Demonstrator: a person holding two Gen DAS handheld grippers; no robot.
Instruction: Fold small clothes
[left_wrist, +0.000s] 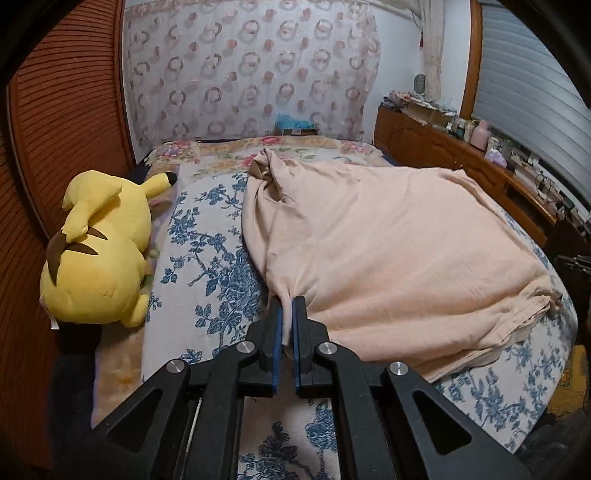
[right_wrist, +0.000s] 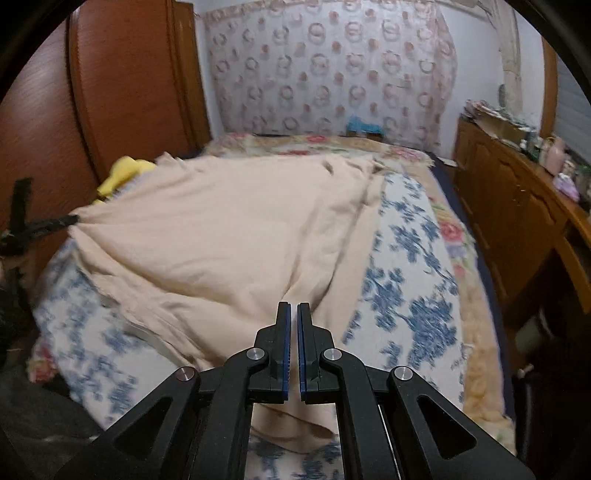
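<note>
A large peach-coloured cloth (left_wrist: 388, 240) lies in folded layers on the bed with the blue floral cover (left_wrist: 207, 240). My left gripper (left_wrist: 287, 301) is shut on the cloth's near left corner, with fabric pinched between the blue pads. In the right wrist view the same cloth (right_wrist: 229, 236) spreads across the bed, and my right gripper (right_wrist: 293, 306) is shut on its near edge. The left gripper (right_wrist: 55, 221) shows at the far left of that view, holding a corner of the cloth. The right wrist view is blurred.
A yellow Pikachu plush (left_wrist: 99, 251) lies at the left of the bed beside the wooden headboard (left_wrist: 55, 129). A wooden dresser (left_wrist: 461, 155) with bottles and clutter runs along the right. A patterned curtain (left_wrist: 251, 74) hangs behind the bed.
</note>
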